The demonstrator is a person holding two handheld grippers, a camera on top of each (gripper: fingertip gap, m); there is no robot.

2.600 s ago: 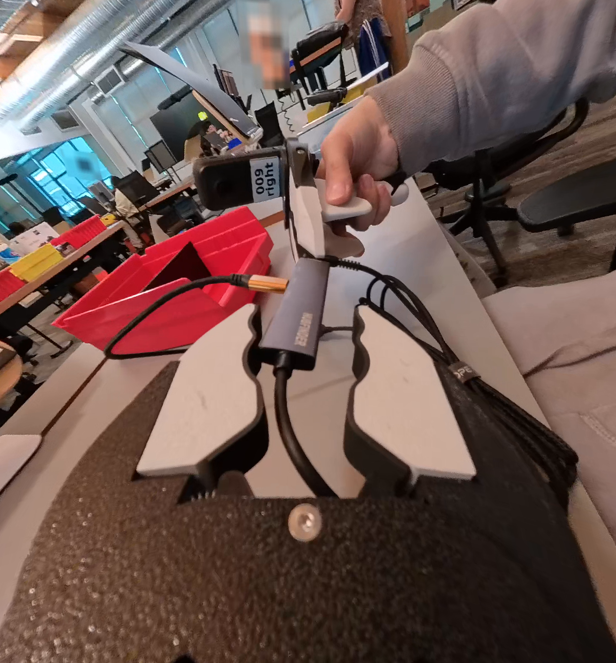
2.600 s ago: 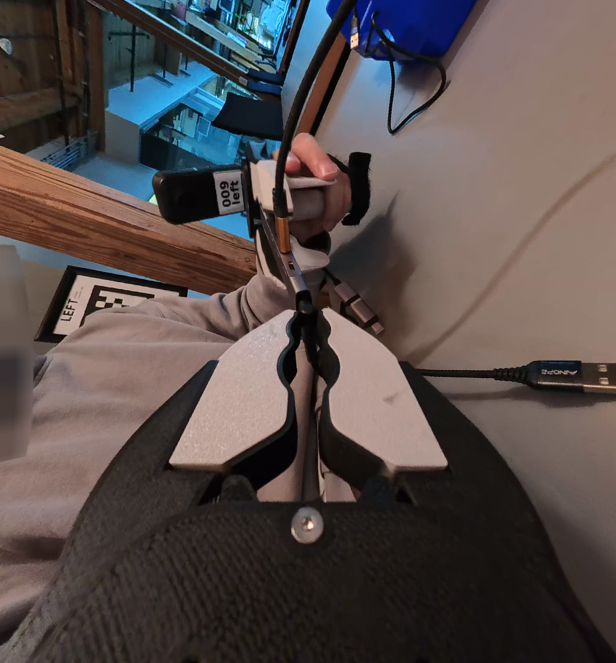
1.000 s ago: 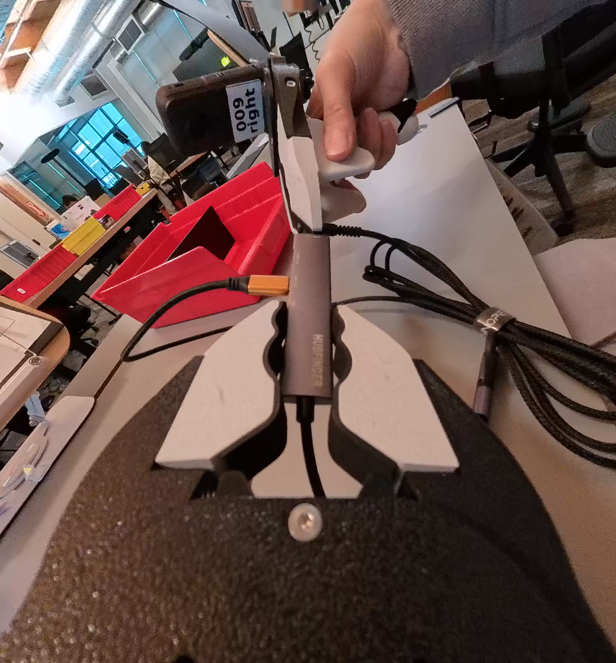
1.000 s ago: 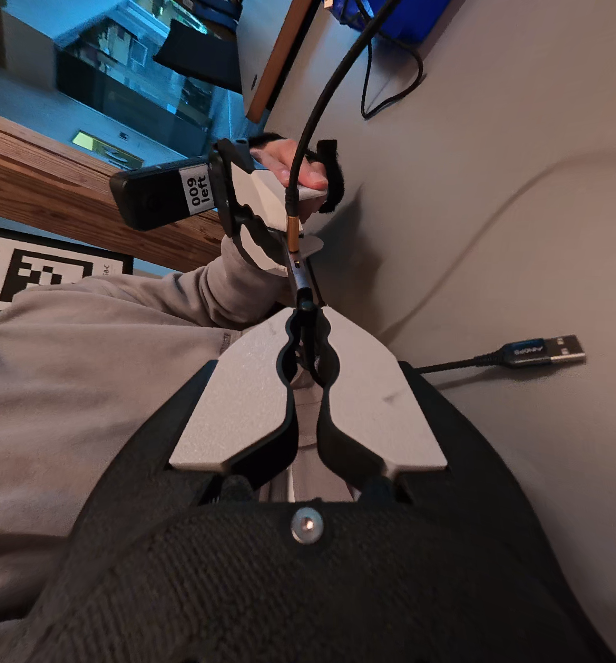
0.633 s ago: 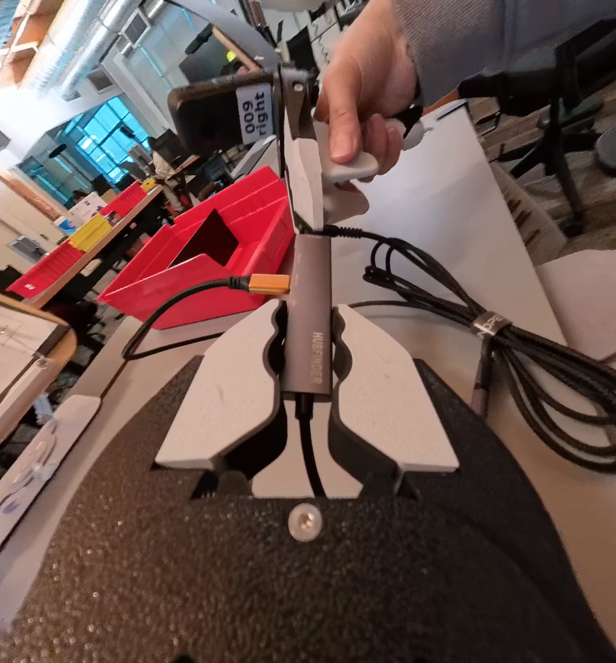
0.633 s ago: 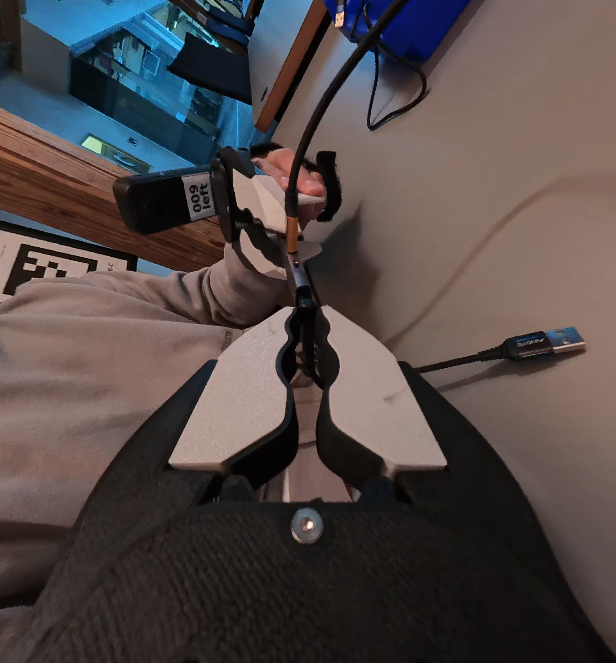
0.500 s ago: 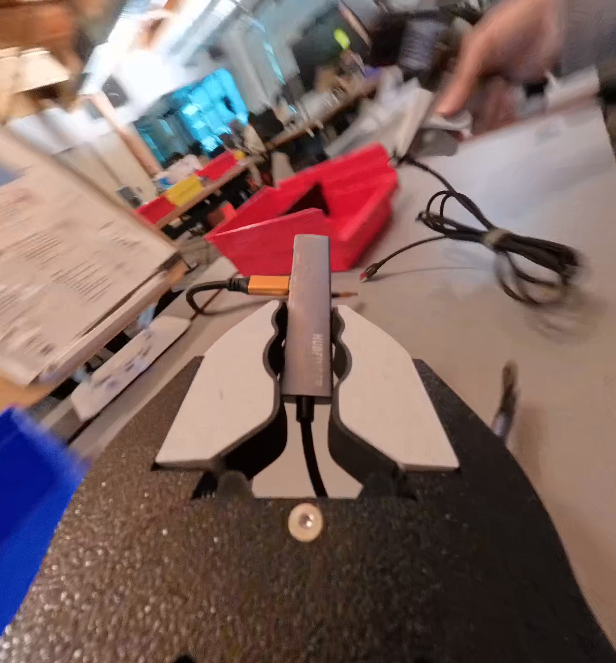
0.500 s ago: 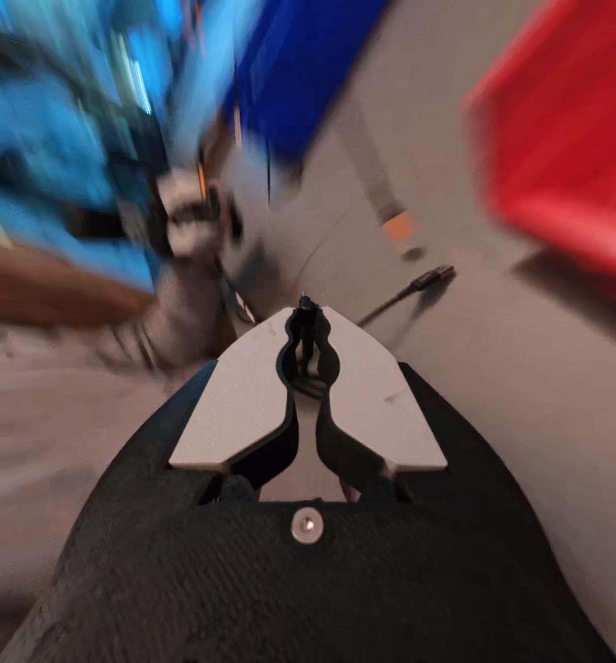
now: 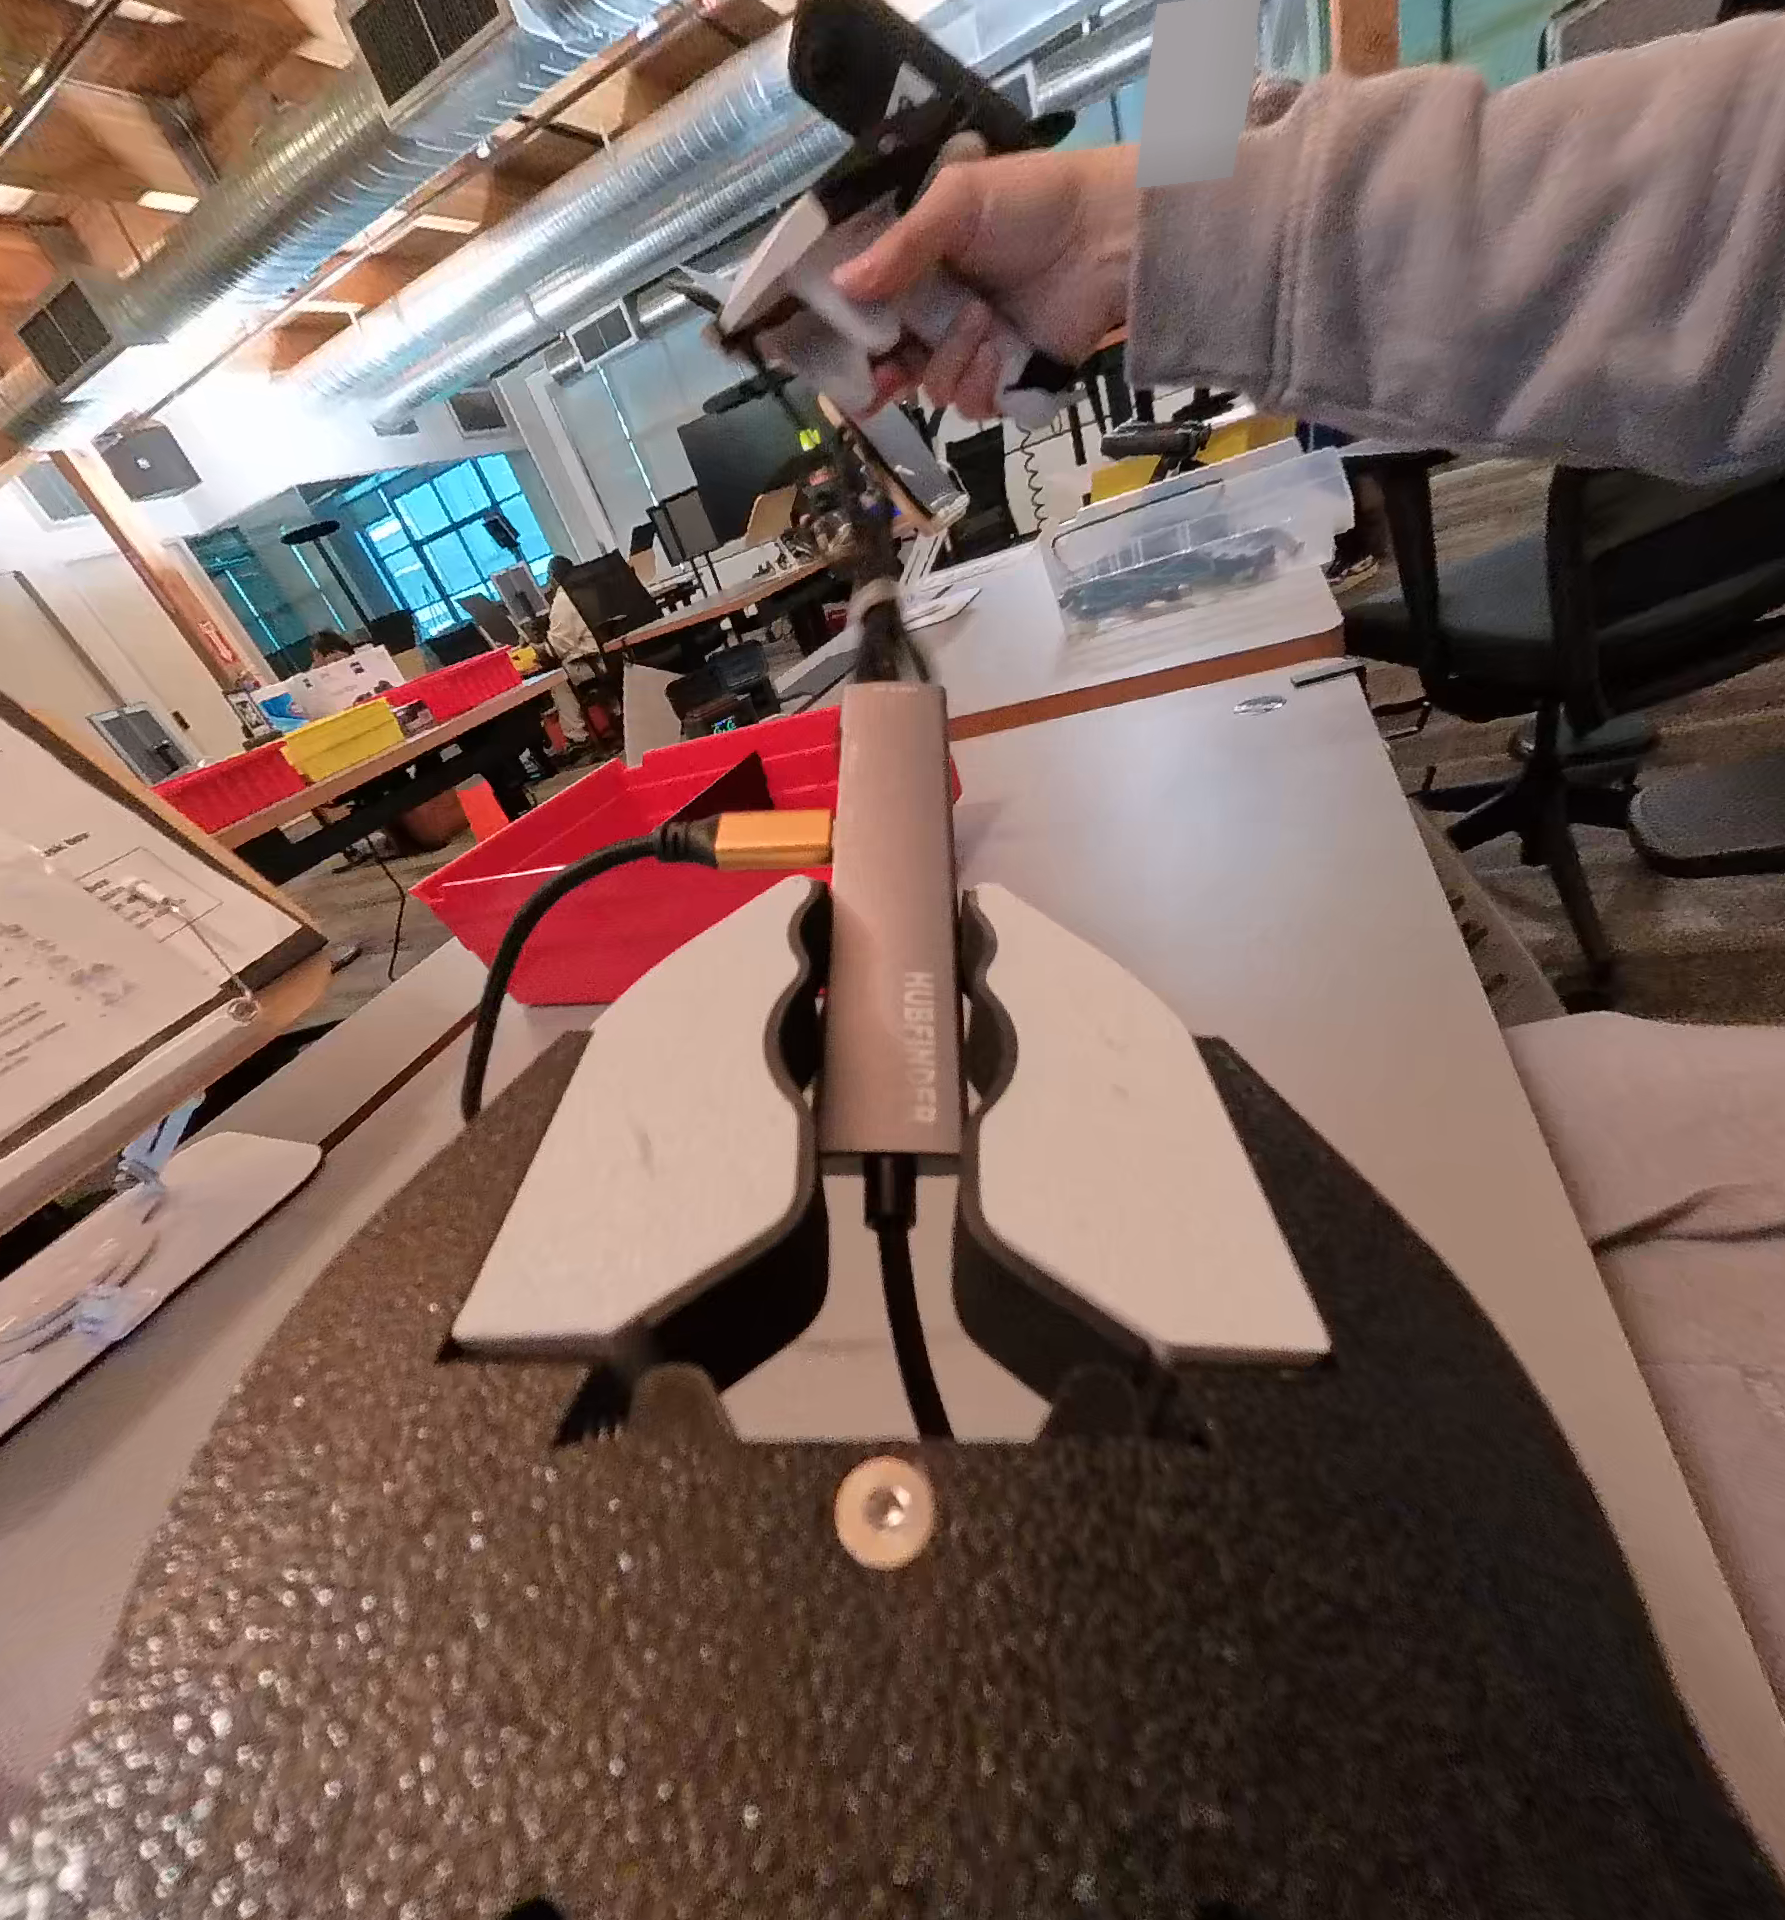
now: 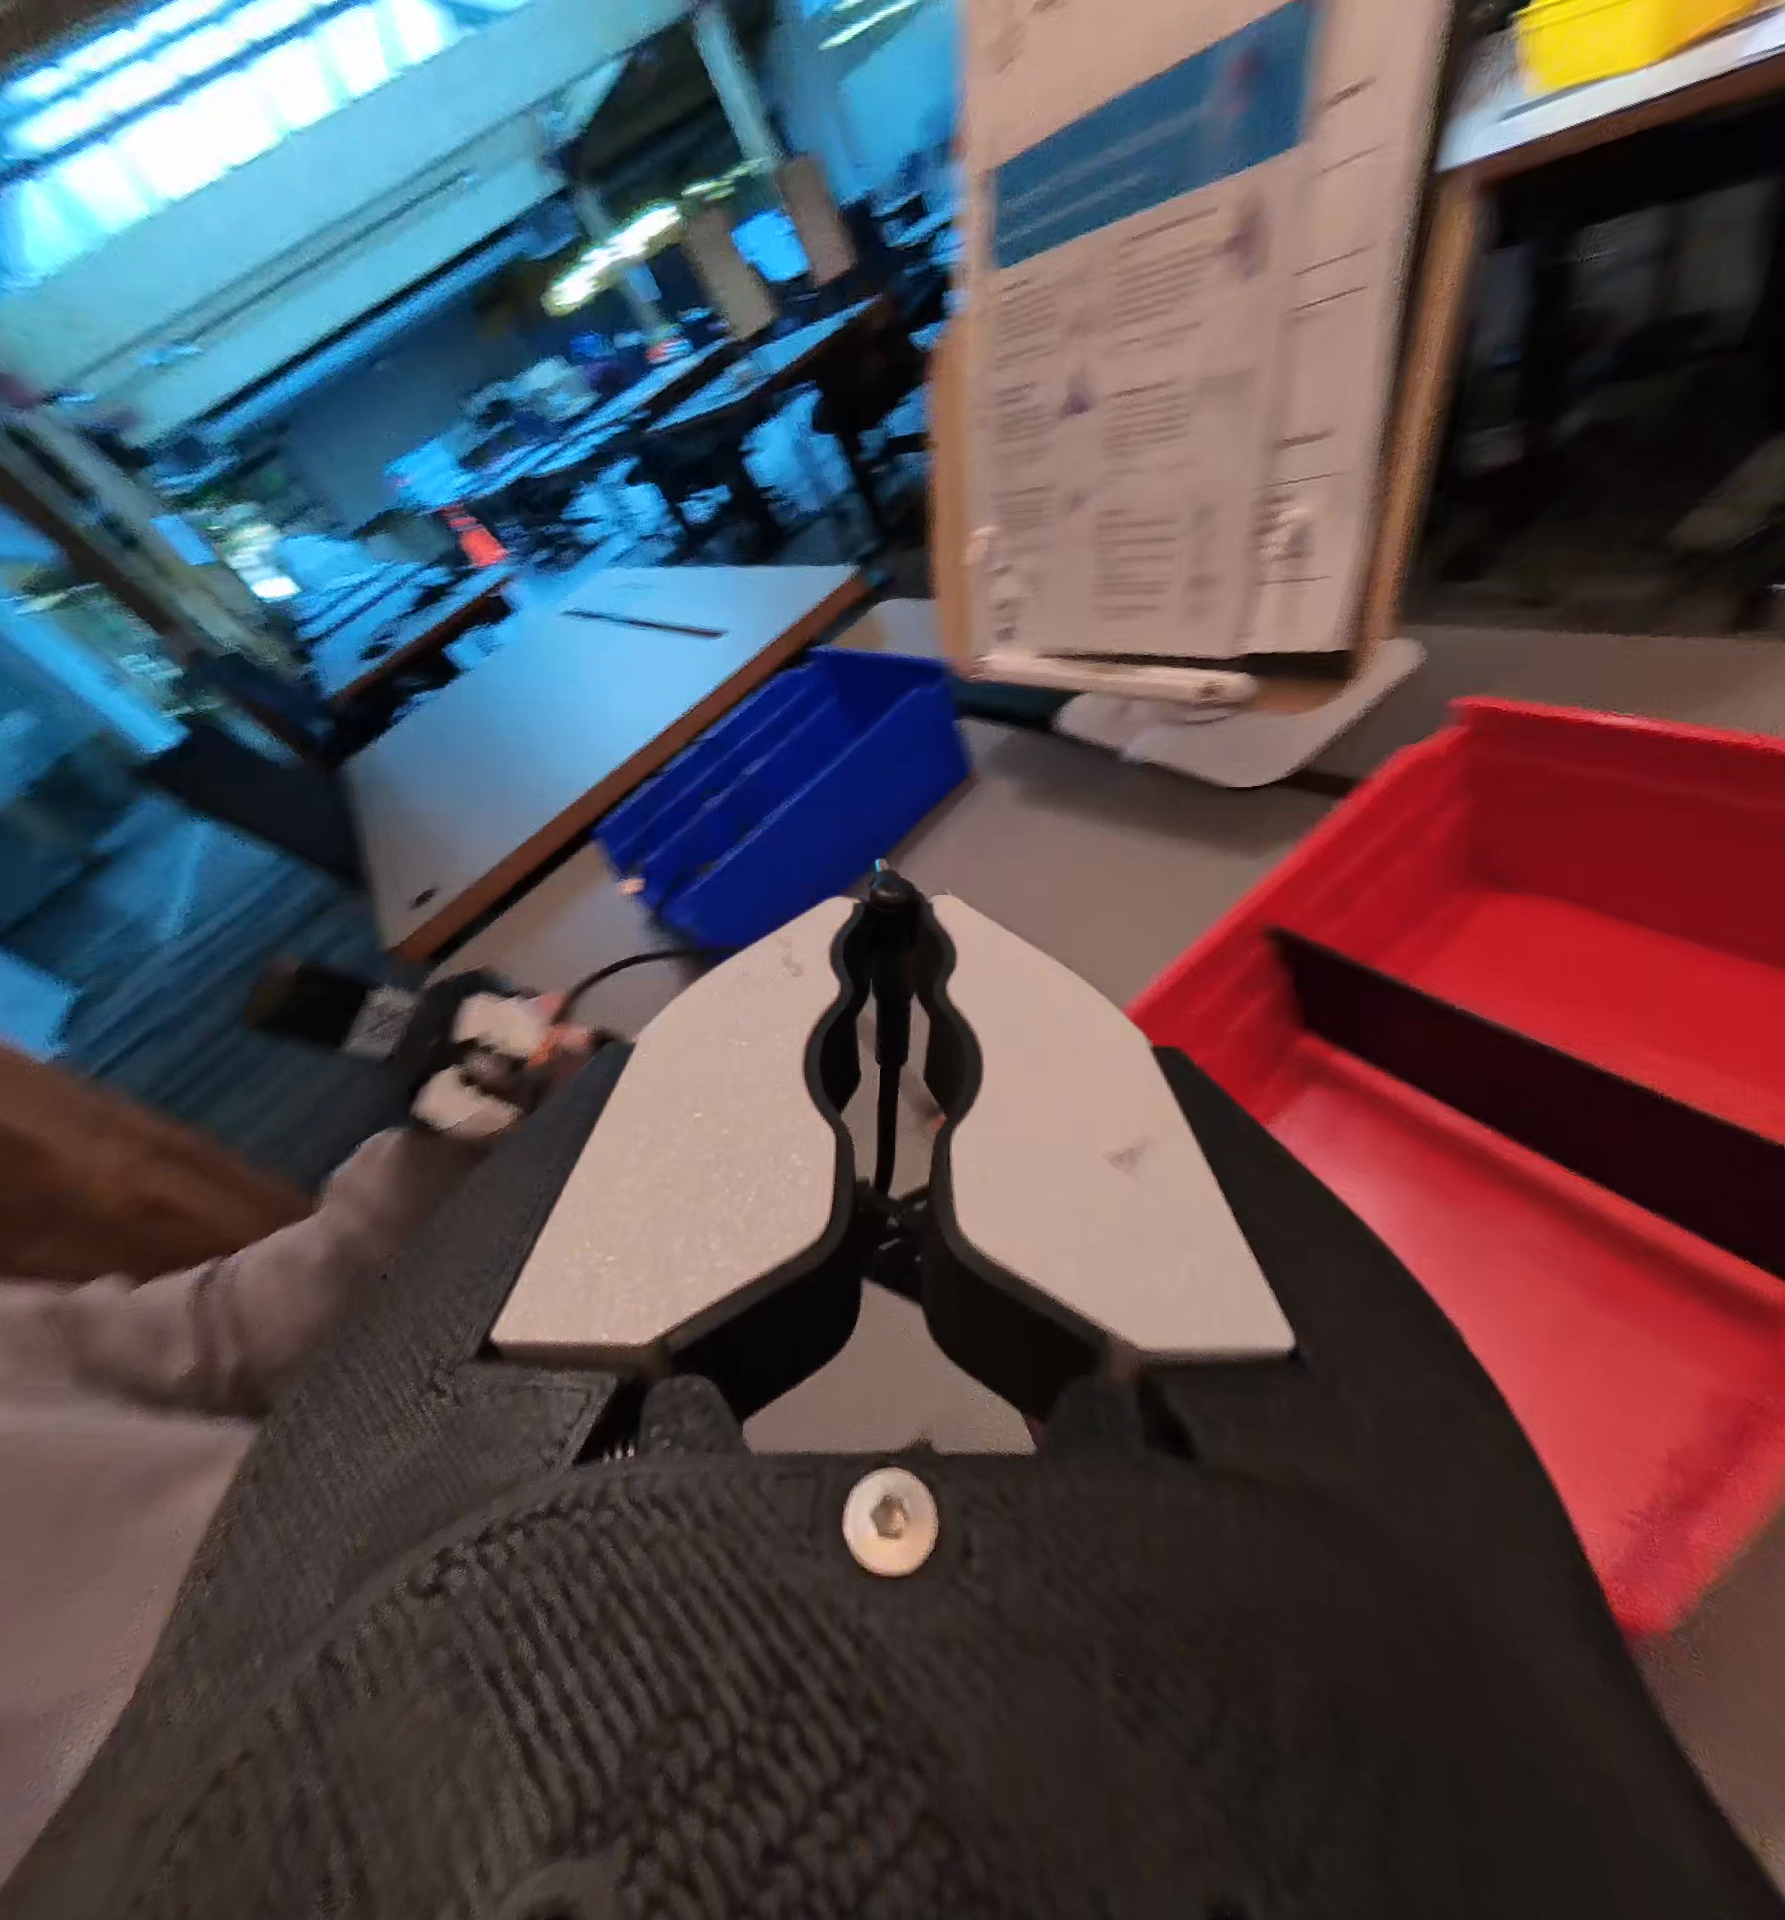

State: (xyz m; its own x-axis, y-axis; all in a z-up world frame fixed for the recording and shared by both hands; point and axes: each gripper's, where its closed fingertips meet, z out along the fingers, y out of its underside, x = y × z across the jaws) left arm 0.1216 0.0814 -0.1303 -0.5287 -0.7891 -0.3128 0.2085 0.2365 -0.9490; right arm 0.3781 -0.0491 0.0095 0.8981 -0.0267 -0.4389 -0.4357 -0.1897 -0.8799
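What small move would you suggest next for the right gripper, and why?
Probably shift the right gripper rightward over the red bin: it is shut on a black cable plug whose tip is bare, and the bin lies just beside it.

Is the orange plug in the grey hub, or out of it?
In: the orange plug sits in the side of the grey hub.

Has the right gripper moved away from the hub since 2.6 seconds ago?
Yes. In the left wrist view the right gripper now hangs high above the grey hub and red bin, lifted up from the hub's far end, holding the bundled cable.
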